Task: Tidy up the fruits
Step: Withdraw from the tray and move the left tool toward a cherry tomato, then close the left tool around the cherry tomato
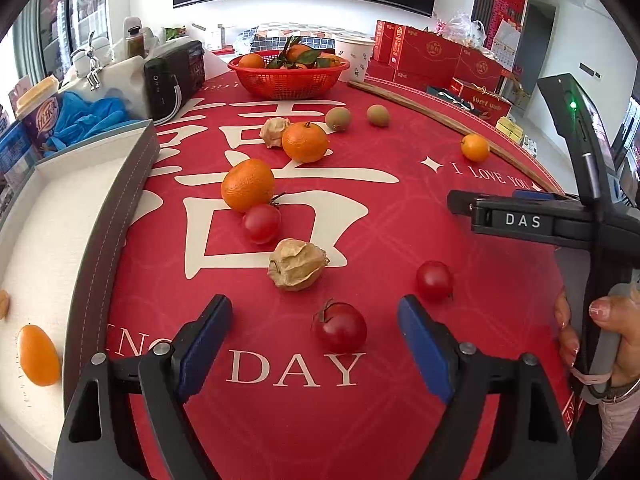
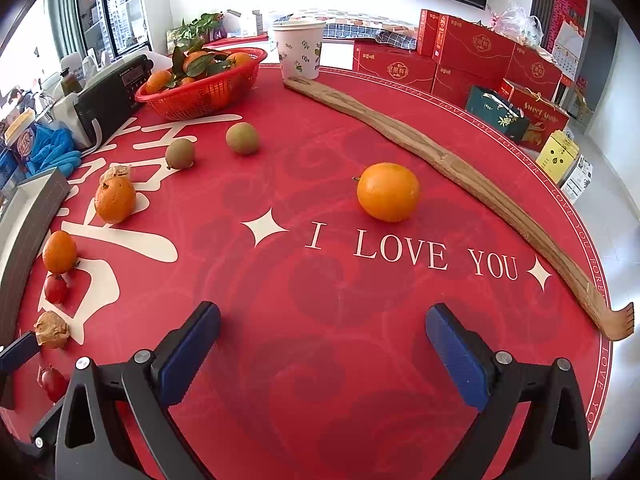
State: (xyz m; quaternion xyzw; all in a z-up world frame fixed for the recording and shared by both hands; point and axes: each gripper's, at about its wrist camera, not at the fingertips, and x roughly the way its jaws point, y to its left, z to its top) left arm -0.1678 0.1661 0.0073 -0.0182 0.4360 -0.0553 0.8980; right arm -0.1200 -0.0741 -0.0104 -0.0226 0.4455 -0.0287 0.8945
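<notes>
Fruits lie scattered on a red round table. My left gripper [image 1: 316, 320] is open and empty, with a cherry tomato [image 1: 339, 327] between its fingers. A husked physalis [image 1: 297, 264], two more tomatoes [image 1: 435, 280] [image 1: 261, 223], two mandarins [image 1: 248, 185] [image 1: 305, 141] and two kiwis [image 1: 338, 119] lie beyond. A grey-rimmed white box [image 1: 60, 216] at the left holds a kumquat [image 1: 39, 355]. My right gripper [image 2: 322, 328] is open and empty, short of a lone orange [image 2: 388, 191]. It also shows from the side in the left wrist view [image 1: 460, 202].
A red basket [image 1: 289, 74] of leafy mandarins stands at the back. A long wooden back scratcher [image 2: 460, 168] curves along the right edge. A paper cup [image 2: 299, 49], a black radio [image 1: 176, 76], blue gloves [image 1: 86, 116] and red gift boxes [image 2: 472, 56] surround the table.
</notes>
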